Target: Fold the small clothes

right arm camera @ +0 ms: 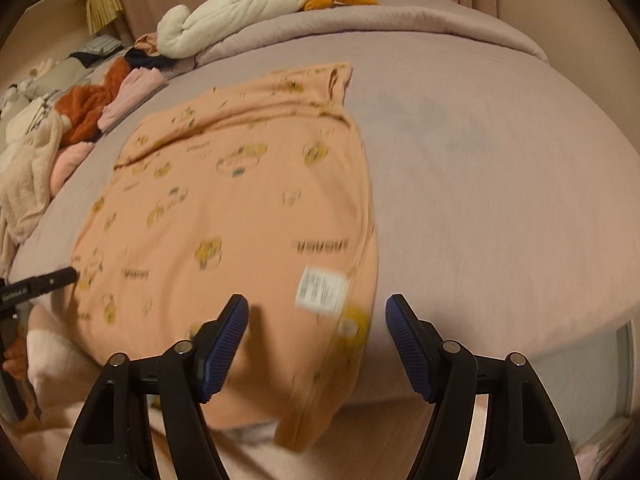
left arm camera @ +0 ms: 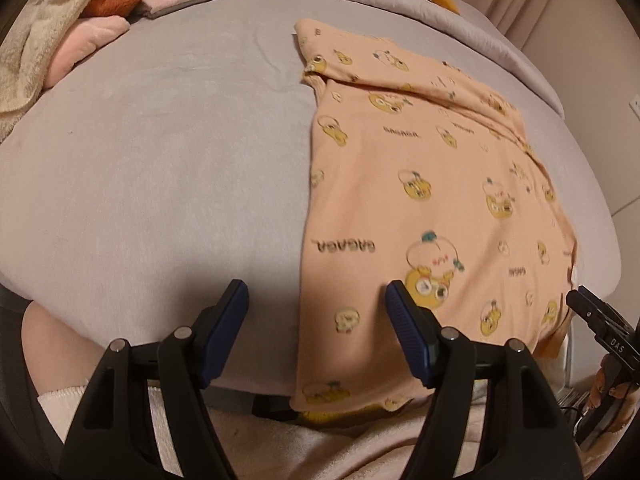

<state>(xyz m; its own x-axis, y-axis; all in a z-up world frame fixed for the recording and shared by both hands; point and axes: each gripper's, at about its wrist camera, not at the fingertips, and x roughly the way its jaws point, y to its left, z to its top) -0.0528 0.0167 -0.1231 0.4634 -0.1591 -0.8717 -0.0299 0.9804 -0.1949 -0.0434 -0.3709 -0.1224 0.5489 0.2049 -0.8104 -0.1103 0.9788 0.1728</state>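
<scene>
handling soft, light peach shirt on bed: pinch near hem corners; left gripper and right gripper open, empty

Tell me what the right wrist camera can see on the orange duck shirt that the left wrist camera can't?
Only the right wrist view shows the white care label near the shirt's near edge, and the white plush toy at the far end of the bed.

Only the left wrist view shows the big duck print sharply, with the word GAGAGA beside it.

Both show the orange shirt lying flat on the grey bed, the pile of clothes to the side, and open gripper fingers.
</scene>
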